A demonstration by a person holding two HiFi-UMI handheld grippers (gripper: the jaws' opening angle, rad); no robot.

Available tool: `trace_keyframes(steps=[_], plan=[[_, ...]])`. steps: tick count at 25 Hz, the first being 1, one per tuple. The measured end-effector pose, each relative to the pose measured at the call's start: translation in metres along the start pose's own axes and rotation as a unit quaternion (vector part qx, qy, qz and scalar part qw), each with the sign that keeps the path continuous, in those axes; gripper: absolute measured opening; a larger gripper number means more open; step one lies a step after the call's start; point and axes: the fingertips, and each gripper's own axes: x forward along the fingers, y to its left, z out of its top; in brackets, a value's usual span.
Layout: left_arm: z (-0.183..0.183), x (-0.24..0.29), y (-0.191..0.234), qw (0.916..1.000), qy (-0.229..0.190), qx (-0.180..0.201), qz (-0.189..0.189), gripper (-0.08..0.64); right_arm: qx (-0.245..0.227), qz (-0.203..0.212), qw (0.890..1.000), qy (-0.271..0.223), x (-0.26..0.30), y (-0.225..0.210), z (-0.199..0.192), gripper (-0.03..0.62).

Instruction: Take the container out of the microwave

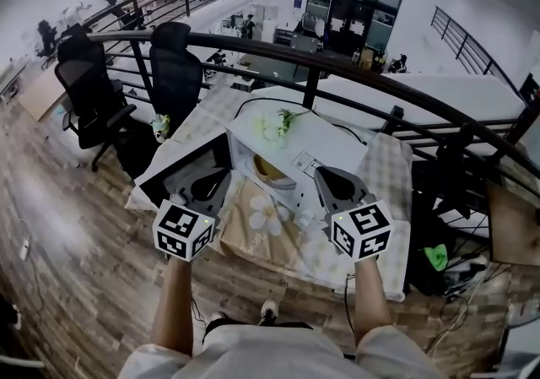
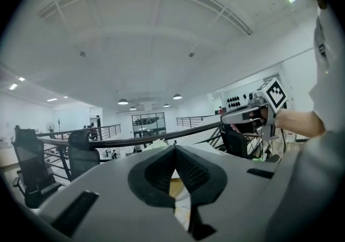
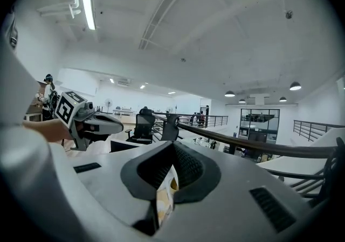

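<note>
Status of the grippers and the work area:

- You are holding the left gripper and the right gripper side by side and well apart over the near part of the table. Both are pointing away from you, close to level.
- Left gripper: the jaws are resting together with the tips touching, and nothing is sitting between the pads.
- Right gripper: the jaws are likewise pressing tip to tip, gripping nothing.
- In each gripper view a yellowish sliver is showing through the slit below the closed tips. You cannot tell from those views what it belongs to.

Task item:

- The container, a pale bowl with yellow contents, is sitting at the near opening of the microwave. In the head view it is lying between the two grippers.
- Neither gripper is touching it.
- You cannot tell whether it is sitting fully inside the cavity.

Surroundings:

- The door is standing open, swung out to the left, and is partly hidden beneath the left gripper.
- Flowers are lying on the microwave's white top, at its far side.
- A dark railing is running across just beyond the table, with black chairs standing at the far left
</note>
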Motion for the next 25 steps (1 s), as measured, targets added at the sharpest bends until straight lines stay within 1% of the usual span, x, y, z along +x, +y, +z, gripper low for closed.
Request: trace_keyframes(steps=[3,7,11,15,19,22,25], plan=[[-0.008,0.009,0.011,0.9996,0.021,0.017,-0.006,0.015,0.002,-0.003,1.0,0.005,0.012,0.001,-0.003,0.013],[-0.023,0.018,0.026,0.999,0.032,0.021,-0.023,0.015,0.008,-0.005,1.0,0.014,0.028,0.011,-0.008,0.012],[-0.033,0.022,0.049,0.999,0.031,0.013,-0.029,0.015,0.002,-0.025,0.999,0.022,0.048,0.022,-0.009,0.014],[-0.052,0.024,0.073,0.9986,0.035,0.004,-0.039,0.015,0.012,-0.043,0.998,0.04,0.074,0.034,-0.021,0.014],[-0.079,0.026,0.09,0.9972,0.048,-0.014,-0.056,0.015,0.018,-0.046,0.996,0.067,0.108,0.047,-0.044,0.015],[-0.104,0.033,0.096,0.9945,0.067,-0.026,-0.076,0.015,0.017,-0.045,0.994,0.097,0.137,0.053,-0.07,0.015],[-0.128,0.042,0.102,0.9922,0.084,-0.033,-0.086,0.017,0.014,-0.04,0.991,0.129,0.167,0.057,-0.098,0.015]])
